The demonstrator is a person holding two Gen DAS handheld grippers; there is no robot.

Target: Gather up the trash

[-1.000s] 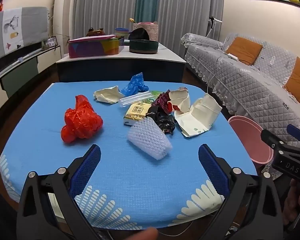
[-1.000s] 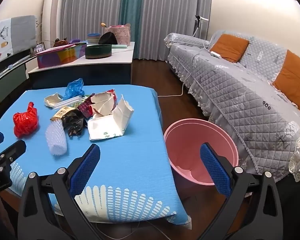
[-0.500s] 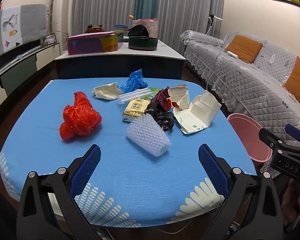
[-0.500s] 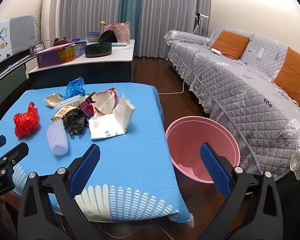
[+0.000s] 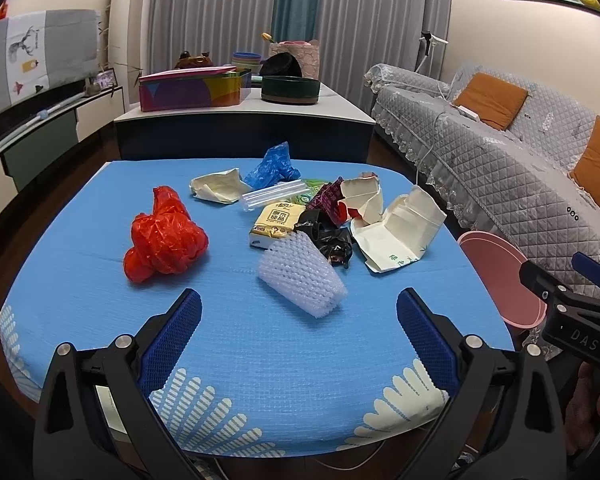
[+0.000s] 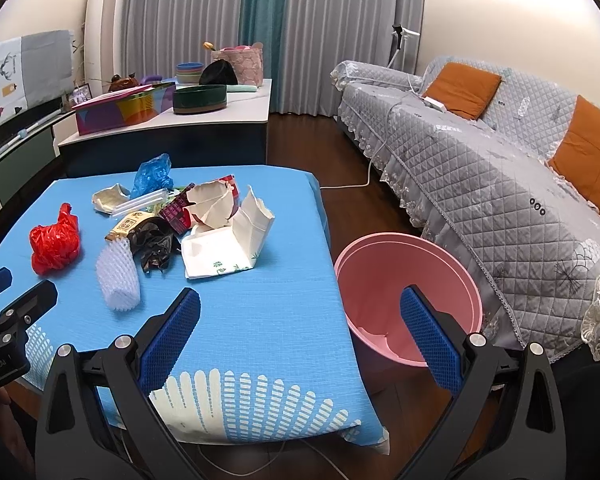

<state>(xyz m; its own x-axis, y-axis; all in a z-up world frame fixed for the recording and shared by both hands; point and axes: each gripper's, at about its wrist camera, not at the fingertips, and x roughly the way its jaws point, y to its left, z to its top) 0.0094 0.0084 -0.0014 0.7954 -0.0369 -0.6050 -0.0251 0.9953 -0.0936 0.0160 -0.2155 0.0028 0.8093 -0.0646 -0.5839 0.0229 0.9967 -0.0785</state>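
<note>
Trash lies on the blue tablecloth (image 5: 280,360): a red plastic bag (image 5: 162,238), a white foam net sleeve (image 5: 300,276), a black bag (image 5: 330,238), a yellow tissue pack (image 5: 276,222), a torn white carton (image 5: 396,232), a blue bag (image 5: 272,164) and a clear tube (image 5: 270,196). My left gripper (image 5: 299,338) is open and empty, near the table's front edge, just short of the foam sleeve. My right gripper (image 6: 300,338) is open and empty over the table's right front corner, beside the pink bin (image 6: 408,296) on the floor.
A grey quilted sofa (image 6: 500,168) with orange cushions stands right of the bin. A low white-topped cabinet (image 5: 244,120) with a colourful box and bowls stands behind the table. A white cable (image 6: 356,184) runs across the wooden floor.
Both grippers have risen and tilted slightly, so the table and trash sit a little lower in both views. Both stay open. No trash has moved.
</note>
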